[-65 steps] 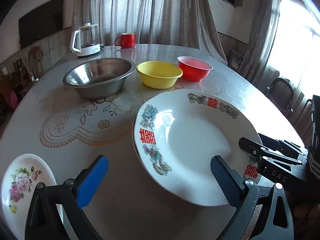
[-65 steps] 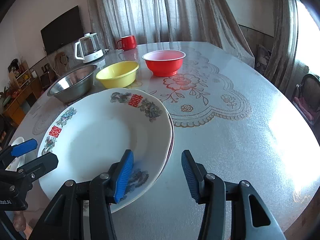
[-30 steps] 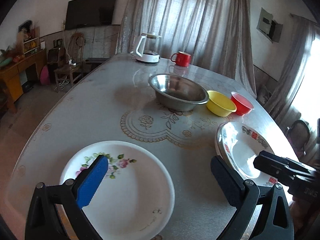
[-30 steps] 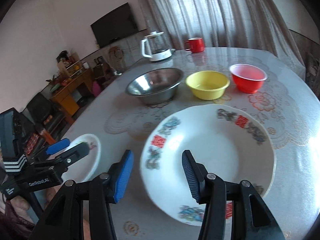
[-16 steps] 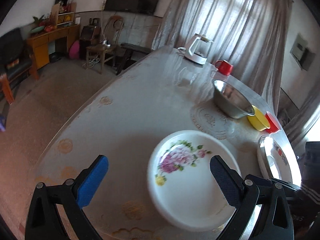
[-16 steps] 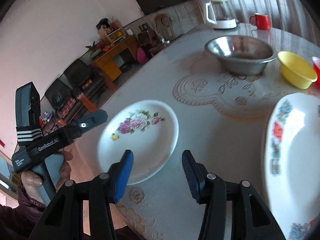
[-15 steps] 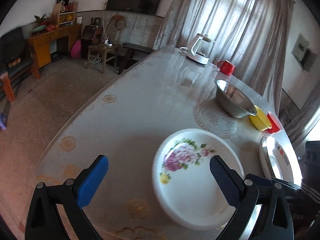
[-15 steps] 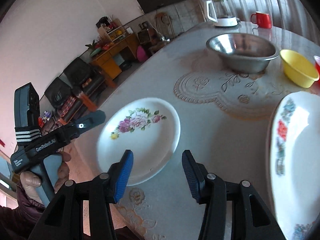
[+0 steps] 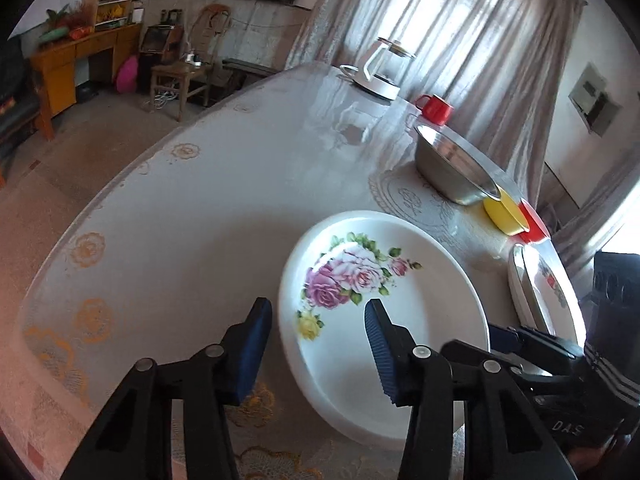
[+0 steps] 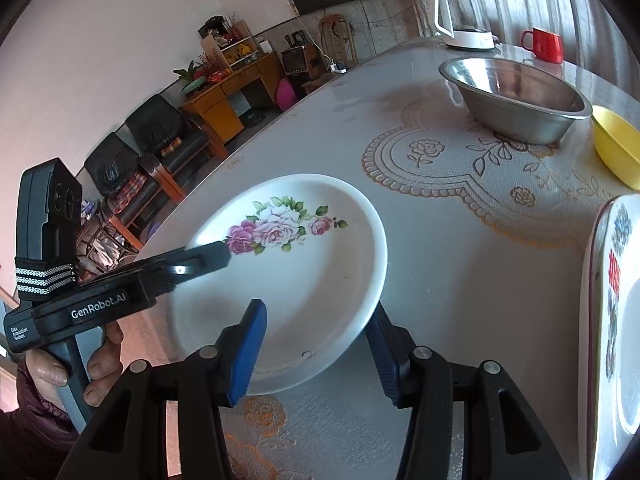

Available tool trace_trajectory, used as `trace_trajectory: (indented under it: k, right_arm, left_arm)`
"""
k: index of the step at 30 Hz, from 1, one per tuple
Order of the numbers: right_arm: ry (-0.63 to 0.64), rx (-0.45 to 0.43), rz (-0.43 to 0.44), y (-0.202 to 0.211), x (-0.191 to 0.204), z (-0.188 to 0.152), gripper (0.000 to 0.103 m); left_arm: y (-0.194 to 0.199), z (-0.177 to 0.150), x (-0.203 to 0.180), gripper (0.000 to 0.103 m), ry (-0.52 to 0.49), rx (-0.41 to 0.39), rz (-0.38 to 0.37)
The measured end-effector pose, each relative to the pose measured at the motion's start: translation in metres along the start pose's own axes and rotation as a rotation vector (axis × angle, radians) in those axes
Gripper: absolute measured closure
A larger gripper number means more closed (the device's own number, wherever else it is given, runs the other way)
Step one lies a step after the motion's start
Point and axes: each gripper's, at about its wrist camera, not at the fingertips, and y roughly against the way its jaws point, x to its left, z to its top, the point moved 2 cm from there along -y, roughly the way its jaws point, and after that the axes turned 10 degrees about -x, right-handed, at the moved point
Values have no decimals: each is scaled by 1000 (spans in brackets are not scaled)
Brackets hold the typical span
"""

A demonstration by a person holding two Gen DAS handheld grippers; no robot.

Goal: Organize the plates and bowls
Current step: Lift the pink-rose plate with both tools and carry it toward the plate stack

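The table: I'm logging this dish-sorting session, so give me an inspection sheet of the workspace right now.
Surface: round table under a patterned cover.
Job's things: rose plate near the edge; steel bowl, yellow bowl, red bowl in a row; large patterned plate to the right.
Clutter: kettle, red mug at the far side.
Grippers: left gripper jaws closing, one on each side of the rose plate's rim; right gripper straddles the opposite rim, contact unclear.
Cables: nothing seen on the table.
Surroundings: curtains, wall television, wooden desk, chairs.
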Motion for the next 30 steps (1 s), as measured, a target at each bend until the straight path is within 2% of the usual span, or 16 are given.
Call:
trace_trajectory:
  k: [12, 16, 19, 21, 22, 26, 30]
  right_arm:
    - [8, -29, -27, 2, 1, 0, 52]
    - [-1, -32, -14, 2, -3, -1, 57]
    - [2, -36, -24, 0, -2, 0, 57]
    - [5, -41, -27, 0, -1, 0, 56]
    - [6, -43, -29, -1, -1, 0, 56]
    - [19, -49, -51, -1, 1, 0, 56]
    - [-16, -57, -36, 5, -2, -1, 56]
  left_arm:
    - [4, -3, -5, 57, -16, -28, -36]
    - [-4, 4, 4, 57, 32, -27, -41]
    - [-9, 9, 6, 46, 23, -53, -17]
    - [-11, 10, 3, 47, 13, -48, -28]
    - [-12, 8, -1, 49, 5, -33, -61]
    - [-8, 1, -10, 50, -40, -51, -22]
    - [-1, -2, -5, 51, 12, -48, -66]
